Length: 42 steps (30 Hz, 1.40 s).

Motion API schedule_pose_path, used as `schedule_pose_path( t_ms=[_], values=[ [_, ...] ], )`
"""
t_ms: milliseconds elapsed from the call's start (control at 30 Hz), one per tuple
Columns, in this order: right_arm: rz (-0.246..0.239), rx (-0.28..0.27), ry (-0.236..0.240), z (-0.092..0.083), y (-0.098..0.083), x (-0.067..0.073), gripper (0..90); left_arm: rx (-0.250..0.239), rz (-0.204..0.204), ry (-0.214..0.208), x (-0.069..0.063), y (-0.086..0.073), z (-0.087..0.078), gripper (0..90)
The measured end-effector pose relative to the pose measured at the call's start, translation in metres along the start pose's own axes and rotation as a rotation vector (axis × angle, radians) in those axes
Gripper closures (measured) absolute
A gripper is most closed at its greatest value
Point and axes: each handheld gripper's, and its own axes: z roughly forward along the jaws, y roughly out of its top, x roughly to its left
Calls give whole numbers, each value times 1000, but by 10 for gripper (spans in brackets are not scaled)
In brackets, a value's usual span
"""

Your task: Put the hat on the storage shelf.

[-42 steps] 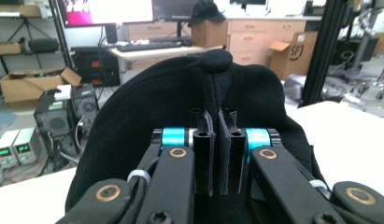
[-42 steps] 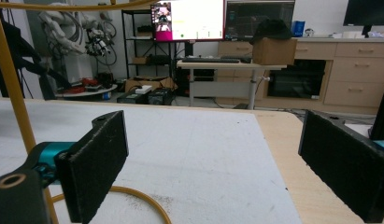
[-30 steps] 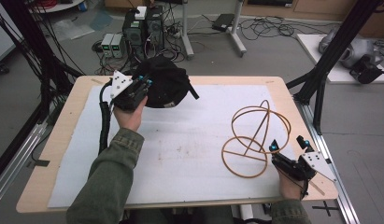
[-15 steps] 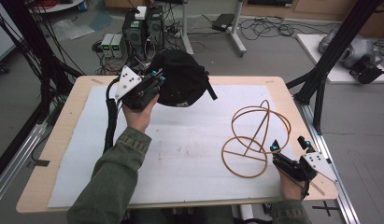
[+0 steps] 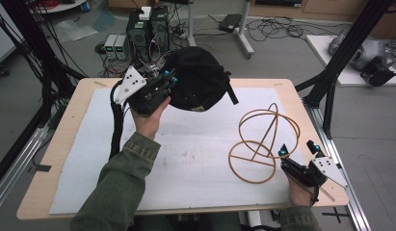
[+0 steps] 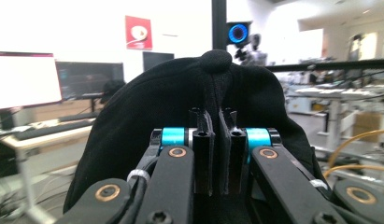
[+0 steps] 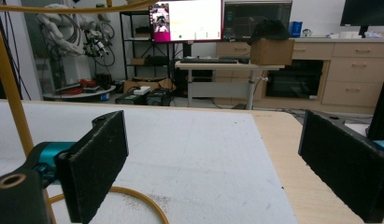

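Black cap, pinched by its fabric in the closed left claw, hangs above the bench, free to seat over the wire stand; right claw waits wide open, empty, beside the stand.

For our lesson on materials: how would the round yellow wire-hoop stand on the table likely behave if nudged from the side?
The round yellow wire-hoop stand is thin open hoops, so it is probably light and would slide on the white mat. Its upright loops rise from one flat base ring, so a high push may tip it.
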Motion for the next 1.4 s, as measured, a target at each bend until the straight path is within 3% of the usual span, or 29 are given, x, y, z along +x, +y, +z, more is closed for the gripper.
schedule_pose_path(
  t_ms=[267,533,900,1400],
  values=[
    [-4,2,2,0,0,0,74,-31,-17,-94,-20,7,14,856],
    [0,-1,3,0,0,0,74,-74,-48,-158,-31,9,26,857],
    [5,-3,3,0,0,0,74,-123,-130,-215,-46,9,41,856],
    [1,3,7,0,-1,-1,74,-141,-157,-245,-72,7,68,856]
  ],
)
